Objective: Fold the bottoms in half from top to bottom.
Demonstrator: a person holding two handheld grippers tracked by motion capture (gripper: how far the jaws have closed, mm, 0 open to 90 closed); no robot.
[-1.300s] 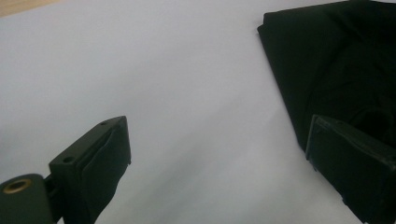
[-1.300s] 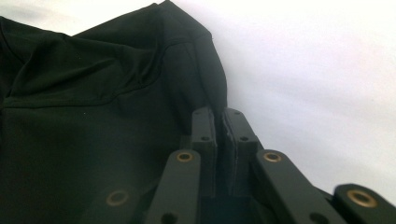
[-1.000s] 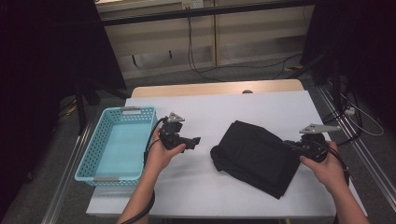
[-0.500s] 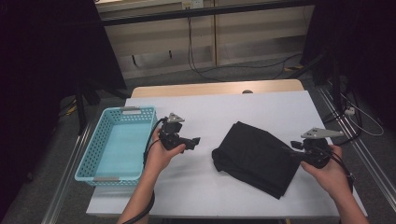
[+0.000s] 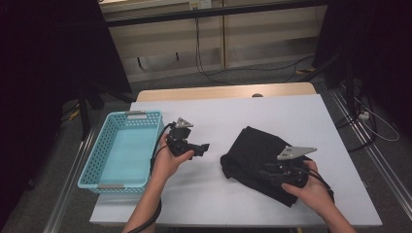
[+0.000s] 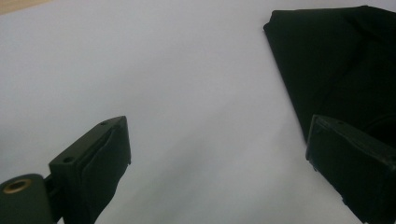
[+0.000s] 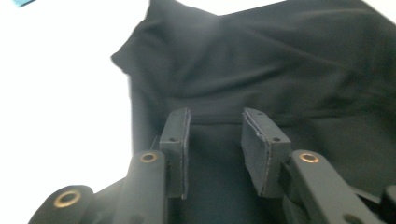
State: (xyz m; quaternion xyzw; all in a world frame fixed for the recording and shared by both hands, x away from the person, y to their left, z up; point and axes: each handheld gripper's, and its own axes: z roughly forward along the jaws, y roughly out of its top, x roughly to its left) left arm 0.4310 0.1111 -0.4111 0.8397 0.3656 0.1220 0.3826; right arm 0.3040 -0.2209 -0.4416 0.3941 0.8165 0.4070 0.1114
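Black folded cloth (image 5: 260,160), a crumpled dark fabric bundle, lies on the right half of the white rectangular desk (image 5: 228,116), nearer the front edge than the back and well apart from the left edge. The light-blue perforated plastic basket (image 5: 119,150) stands along the left edge of the desk, its long side parallel to that edge and overhanging it slightly. The right gripper (image 5: 272,175), held in the person's right hand (image 5: 311,191), sits over the near right part of the cloth; in the right gripper view its tips (image 7: 215,135) stand a narrow gap apart above the fabric, having just been opening and then closing a little, with cloth beneath them but none pinched between the pads, so the tongs are released. The left gripper (image 5: 201,148), in the left hand (image 5: 170,160), is held between basket and cloth; in the left gripper view its tips (image 6: 219,163) are spread wide over bare desk, the cloth's left corner (image 6: 327,60) lying beyond them, released as well.
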